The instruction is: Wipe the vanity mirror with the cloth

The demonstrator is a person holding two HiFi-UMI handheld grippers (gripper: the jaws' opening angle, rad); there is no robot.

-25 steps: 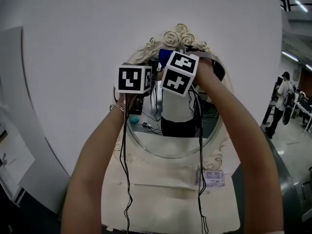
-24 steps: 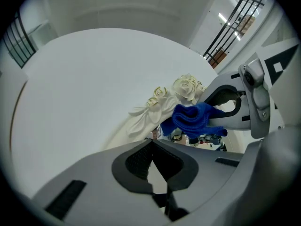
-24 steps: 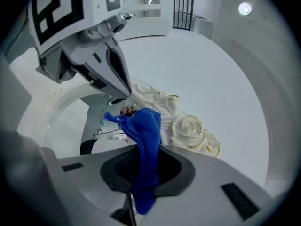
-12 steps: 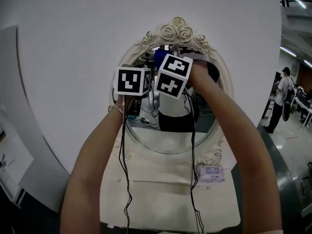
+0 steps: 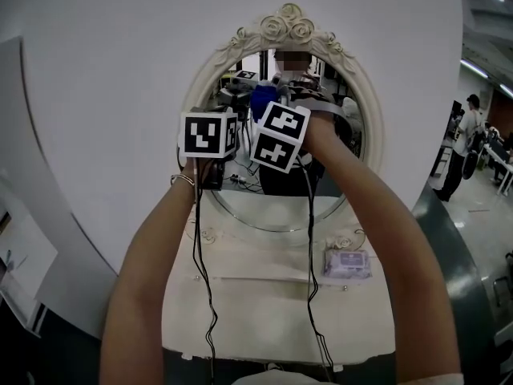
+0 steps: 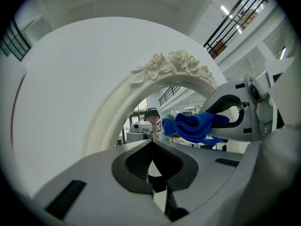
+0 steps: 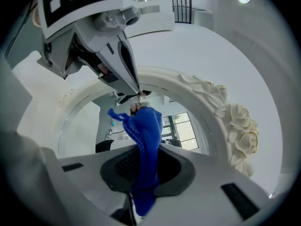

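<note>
Two jaws of the right gripper (image 7: 141,173) are pinched tight on the blue cloth (image 7: 145,126), which stands up from between the pads as a bunched wad and leans toward the glass. The left gripper (image 6: 151,166) just beside it has its jaws closed together with nothing between them, so from where I stand it looks to be only keeping company. Both are held up at the upper middle of the vanity mirror (image 5: 276,208), an oval glass in a cream frame (image 5: 207,74) topped with carved roses (image 5: 287,26). The cloth is right at the glass, though whether it presses on it or hangs a hair short I can't make out. I'd say the wiping is under way and somewhere in the top half. No streaks or smears show which part has been done, and the lower curve of the glass would be what remains. Below, the mirror stands on a pale vanity table (image 5: 264,303), with one small packet (image 5: 347,263) lying near its right edge and cables hanging down from the grippers. Counting up: one mirror, one cloth, two grippers each with its marker cube, one packet, and one person (image 5: 467,147) standing well off at the right of the room
</note>
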